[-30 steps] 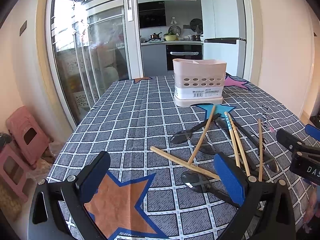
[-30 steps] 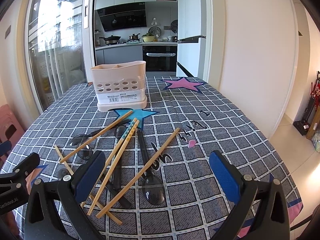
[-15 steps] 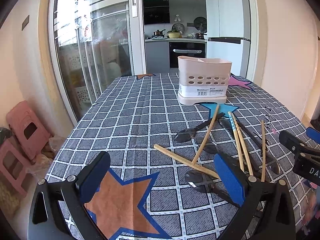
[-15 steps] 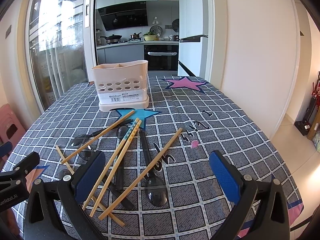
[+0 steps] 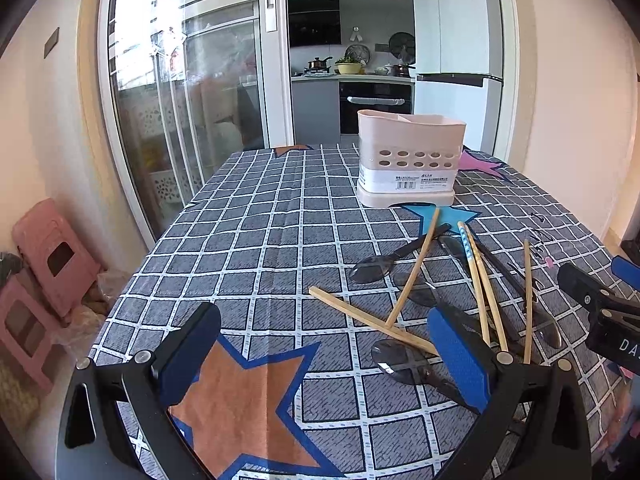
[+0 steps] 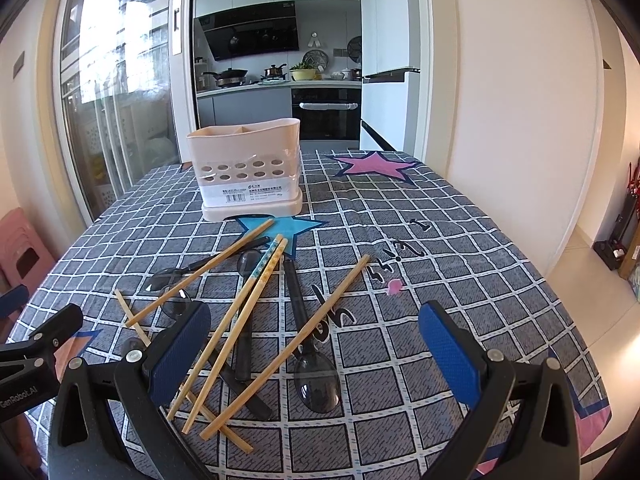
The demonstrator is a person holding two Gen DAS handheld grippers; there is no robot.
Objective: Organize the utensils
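Bamboo chopsticks (image 6: 256, 312) and dark spoons (image 6: 314, 376) lie scattered at six o'clock of the pink utensil holder (image 6: 248, 170). Left gripper (image 5: 324, 354) and right gripper (image 6: 316, 354) both gape, empty.

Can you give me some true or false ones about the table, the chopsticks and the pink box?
1. The pink utensil holder stands upright on the checked tablecloth. True.
2. The chopsticks are already in the holder. False: they lie scattered on the cloth among the dark spoons.
3. The right gripper has its jaws wide open. True.
4. The left gripper holds a spoon. False: its open jaws hold nothing.
5. A pink star is printed on the cloth beyond the holder. True.
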